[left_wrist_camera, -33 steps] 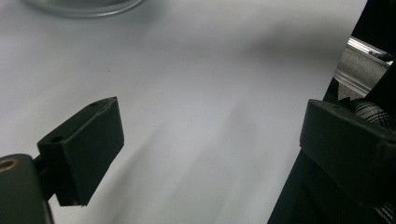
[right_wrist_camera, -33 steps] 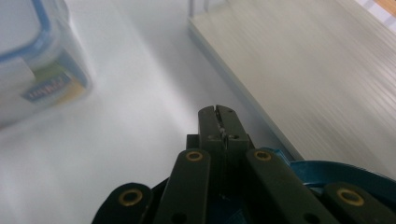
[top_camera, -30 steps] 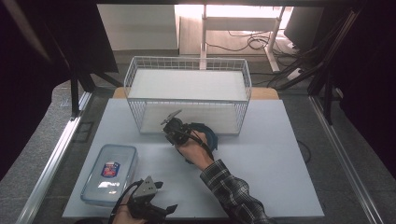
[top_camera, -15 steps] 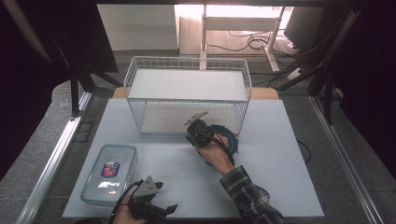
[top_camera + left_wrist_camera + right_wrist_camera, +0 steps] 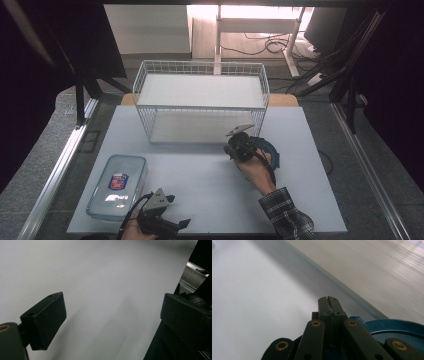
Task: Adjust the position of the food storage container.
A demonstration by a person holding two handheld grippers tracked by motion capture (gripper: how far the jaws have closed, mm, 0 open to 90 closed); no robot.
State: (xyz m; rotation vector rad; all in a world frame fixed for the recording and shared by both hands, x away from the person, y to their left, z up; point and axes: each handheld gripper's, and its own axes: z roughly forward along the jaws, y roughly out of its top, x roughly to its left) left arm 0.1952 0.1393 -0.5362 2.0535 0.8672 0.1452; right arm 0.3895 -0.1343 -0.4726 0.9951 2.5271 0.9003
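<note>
My right gripper (image 5: 235,145) is shut with nothing between its jaws, held by a hand in a plaid sleeve just in front of the right front corner of a white wire basket (image 5: 200,67). In the right gripper view the closed jaws (image 5: 328,300) point low over the white table toward the basket's base. Near the table's front edge my left gripper (image 5: 177,211) stands open. Its two black jaws (image 5: 112,312) are wide apart over bare table, holding nothing. A clear plastic lidded box (image 5: 117,185) with a red and blue label lies at the front left.
The white table top (image 5: 200,175) ends in metal rails on both sides. The wire basket stands at the back centre with a white panel on top and another in its base. Cables and furniture legs lie on the floor beyond.
My right hand has moved to the right along the basket's front, from its middle toward its right corner, jaws staying shut. The left gripper has not moved.
</note>
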